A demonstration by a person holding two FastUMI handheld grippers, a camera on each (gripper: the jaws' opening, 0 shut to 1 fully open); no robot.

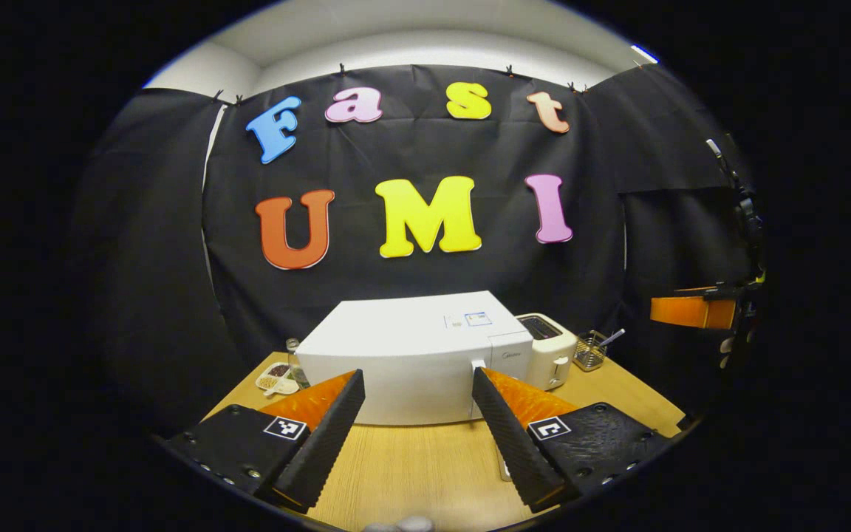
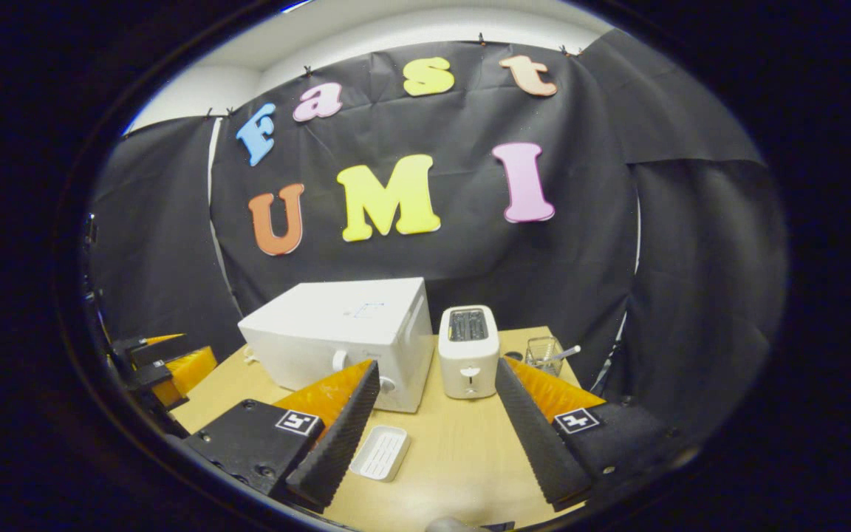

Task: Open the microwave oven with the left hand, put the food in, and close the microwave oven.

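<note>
Mock kitchen booth: microwave (image 1: 414, 358), toaster (image 2: 468, 351)

Both hand-held grippers (image 1: 414, 391) (image 2: 436, 384) agape.

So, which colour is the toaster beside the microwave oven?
White or cream; the toaster shows best in the right gripper view.

Black cloth wall (image 1: 425, 281) behind wooden table (image 1: 425, 458); ceiling probably white.
</note>
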